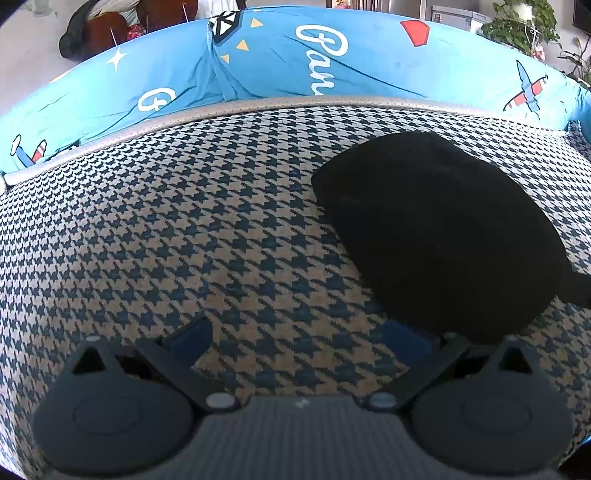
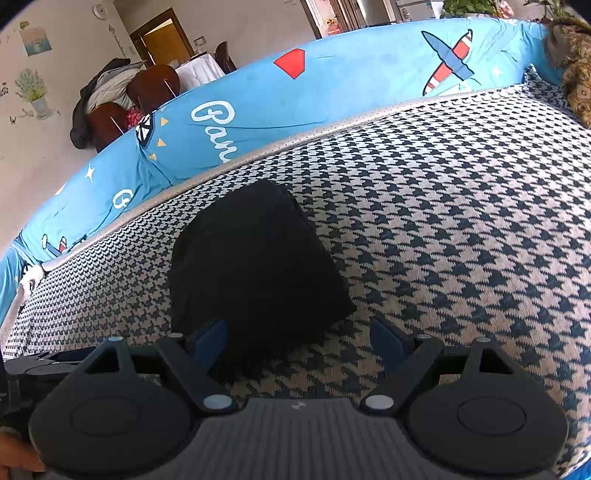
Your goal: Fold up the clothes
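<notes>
2 grippers, left (image 1: 301, 338) & right (image 2: 299, 338), jaws wide, empty, near folded black garment (image 2: 255, 266).

Houndstooth cushion (image 1: 184, 229) fills my view, grey piping (image 1: 258, 105) along its far edge. Blue printed cover (image 1: 369, 66) behind it. Beyond: brown chairs (image 2: 147, 88), doorway (image 2: 162, 40), plants (image 1: 521, 26), wall stickers (image 2: 33, 92).

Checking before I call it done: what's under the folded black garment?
The black garment lies on the houndstooth cushion; that fabric shows all around it. Whatever is directly beneath is covered, so I cannot tell.
</notes>
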Demonstrator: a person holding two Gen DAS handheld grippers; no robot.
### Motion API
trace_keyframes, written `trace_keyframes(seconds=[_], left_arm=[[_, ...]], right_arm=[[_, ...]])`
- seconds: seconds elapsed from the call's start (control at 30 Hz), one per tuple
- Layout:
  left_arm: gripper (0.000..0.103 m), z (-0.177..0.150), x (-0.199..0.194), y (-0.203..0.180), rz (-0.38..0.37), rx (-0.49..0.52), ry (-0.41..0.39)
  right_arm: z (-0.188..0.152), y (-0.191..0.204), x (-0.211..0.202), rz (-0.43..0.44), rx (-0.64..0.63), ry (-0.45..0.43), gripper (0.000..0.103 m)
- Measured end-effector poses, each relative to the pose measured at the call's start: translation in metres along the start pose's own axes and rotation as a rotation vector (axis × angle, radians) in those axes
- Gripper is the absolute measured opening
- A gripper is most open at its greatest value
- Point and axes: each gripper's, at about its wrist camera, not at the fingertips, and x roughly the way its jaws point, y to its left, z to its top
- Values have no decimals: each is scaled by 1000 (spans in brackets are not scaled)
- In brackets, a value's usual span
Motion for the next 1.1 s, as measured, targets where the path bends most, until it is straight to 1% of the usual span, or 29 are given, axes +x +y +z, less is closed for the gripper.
trace_keyframes(seconds=[0.27, 0.47, 0.73, 1.1], left_arm=[[103, 7, 5, -1, -5, 4, 2], [103, 20, 8, -3, -8, 17, -11], [103, 31, 17, -6, -2, 31, -4], [103, 47, 27, -1, -66, 21, 6]], right_arm=[[9, 0, 9, 6, -13, 17, 85], [15, -3, 13, 4, -14, 33, 85], [26, -6, 20, -5, -57, 48, 85], [33, -12, 27, 30, -69, 85, 85]])
